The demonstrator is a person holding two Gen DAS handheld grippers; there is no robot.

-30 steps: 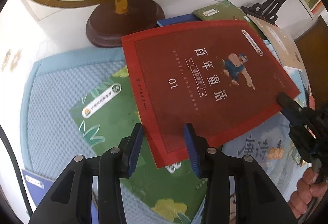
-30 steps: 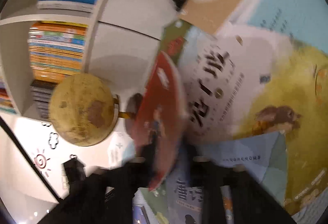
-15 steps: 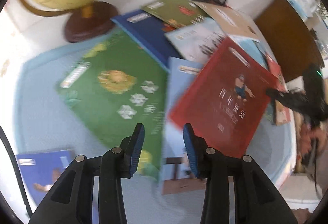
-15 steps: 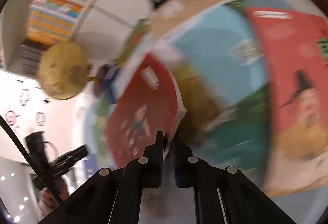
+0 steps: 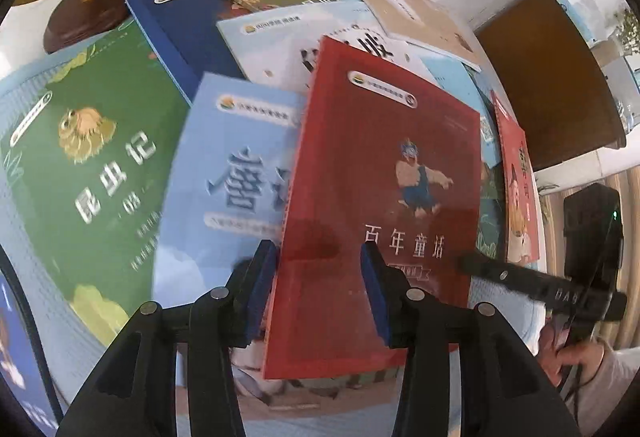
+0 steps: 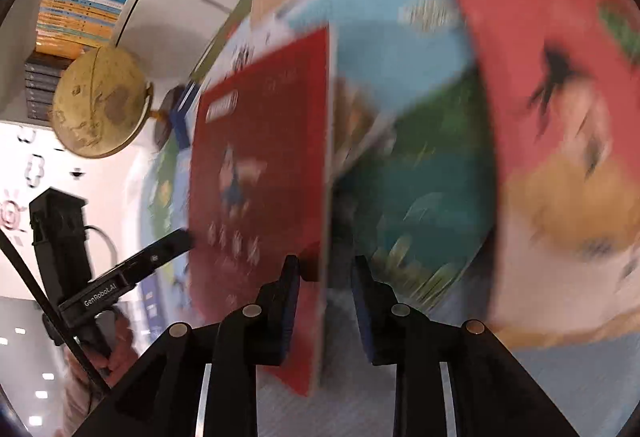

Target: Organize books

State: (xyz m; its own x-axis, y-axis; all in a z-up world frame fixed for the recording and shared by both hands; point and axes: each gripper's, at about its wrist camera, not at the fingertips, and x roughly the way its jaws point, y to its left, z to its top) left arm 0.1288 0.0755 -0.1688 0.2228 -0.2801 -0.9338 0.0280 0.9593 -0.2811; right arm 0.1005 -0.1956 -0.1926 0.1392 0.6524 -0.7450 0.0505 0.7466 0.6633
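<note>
1. The red book (image 5: 384,197) lies atop the loose spread, overlapping a pale blue book (image 5: 228,173), near the mat's (image 5: 328,413) front edge.
2. The right gripper (image 6: 325,287) is opening; the red book's edge sits between its jaws, no longer pinched.
3. The left gripper (image 5: 320,293) is also opening, spread over the red book's lower part, gripping nothing.
4. The green book (image 5: 88,165), dark blue book (image 5: 180,25) and others lie fanned and overlapping, so by my judgement sorting is barely begun: no neat stack shows.
5. Readable writing: "百年童话" on the red cover, "昆虫记" on the green; "GenRobot.AI" on the left gripper in the right view.
6. A globe (image 6: 100,105) stands at the mat's far corner.
</note>
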